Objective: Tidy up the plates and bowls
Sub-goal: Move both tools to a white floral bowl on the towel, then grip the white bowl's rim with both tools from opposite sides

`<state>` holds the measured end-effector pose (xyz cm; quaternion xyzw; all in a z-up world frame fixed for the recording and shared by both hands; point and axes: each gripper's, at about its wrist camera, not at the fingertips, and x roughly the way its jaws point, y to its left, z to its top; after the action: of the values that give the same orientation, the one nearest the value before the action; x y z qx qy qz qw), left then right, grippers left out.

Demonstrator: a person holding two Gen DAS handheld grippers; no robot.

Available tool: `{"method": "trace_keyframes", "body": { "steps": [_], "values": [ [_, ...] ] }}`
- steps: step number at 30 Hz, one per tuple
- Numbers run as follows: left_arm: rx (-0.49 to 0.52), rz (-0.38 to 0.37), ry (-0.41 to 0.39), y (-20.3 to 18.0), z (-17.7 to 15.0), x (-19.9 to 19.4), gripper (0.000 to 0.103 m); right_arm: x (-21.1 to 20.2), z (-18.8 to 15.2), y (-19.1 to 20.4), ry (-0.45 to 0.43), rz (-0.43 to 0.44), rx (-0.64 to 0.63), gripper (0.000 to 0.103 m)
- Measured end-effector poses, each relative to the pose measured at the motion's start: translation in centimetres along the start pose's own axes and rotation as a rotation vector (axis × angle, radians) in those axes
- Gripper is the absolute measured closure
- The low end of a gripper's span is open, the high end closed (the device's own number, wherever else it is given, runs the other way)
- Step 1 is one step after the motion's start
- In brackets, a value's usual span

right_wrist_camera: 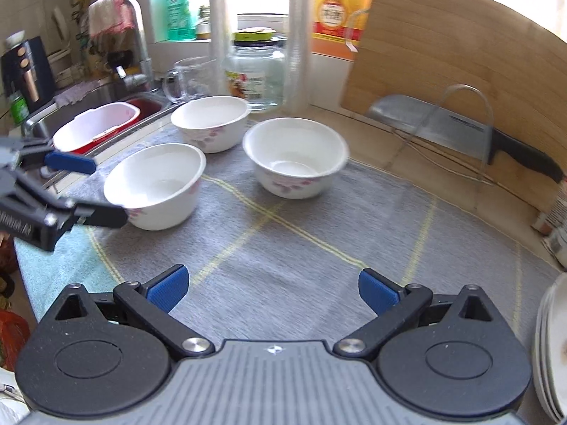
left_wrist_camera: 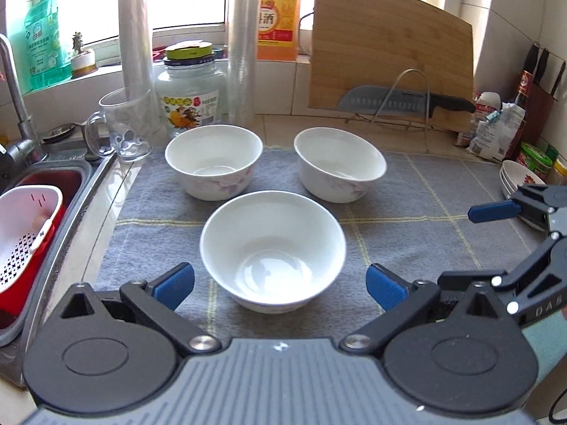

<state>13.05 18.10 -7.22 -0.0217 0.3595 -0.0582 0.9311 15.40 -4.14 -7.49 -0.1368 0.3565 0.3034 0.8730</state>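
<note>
Flanking nearest bowl, left gripper agape

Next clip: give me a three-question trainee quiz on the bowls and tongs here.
1. How many bowls stand on the grey mat?
2. True or false: the left tongs are shut on the nearest bowl.
3. Where is the stack of plates? A) in the sink B) at the mat's right edge C) on the cutting board

Key: 1. Three: the nearest one, the far left bowl and the far right bowl. 2. False; they are open, one finger on each side, and the right tongs are open too. 3. B.
</note>
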Motion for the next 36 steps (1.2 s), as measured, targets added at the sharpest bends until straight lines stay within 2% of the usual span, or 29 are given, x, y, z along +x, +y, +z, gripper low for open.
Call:
{"method": "trace_keyframes", "body": {
  "steps": [6,13,19,27,36],
  "values": [
    [-0.023,0.000,0.034,3.5,1.7,2.1,0.001,2.7,1.5,3.3,-0.012,0.051,-0.071,0.000],
    [0.002,-0.056,0.066,4.2,3.0,4.0,0.003,5.2,2.8,5.9,-0.018,0.092,-0.119,0.000],
    [0.031,-0.103,0.091,4.1,3.4,5.0,0.013,6.6,3.5,6.9,-0.022,0.114,-0.142,0.001],
    [0.049,-0.148,0.115,3.7,3.4,5.7,0.023,7.1,3.8,7.6,-0.026,0.128,-0.201,0.012],
    [0.047,-0.180,0.134,3.8,3.5,6.1,0.031,7.3,4.1,7.6,-0.028,0.157,-0.216,0.019]
  ]
}}
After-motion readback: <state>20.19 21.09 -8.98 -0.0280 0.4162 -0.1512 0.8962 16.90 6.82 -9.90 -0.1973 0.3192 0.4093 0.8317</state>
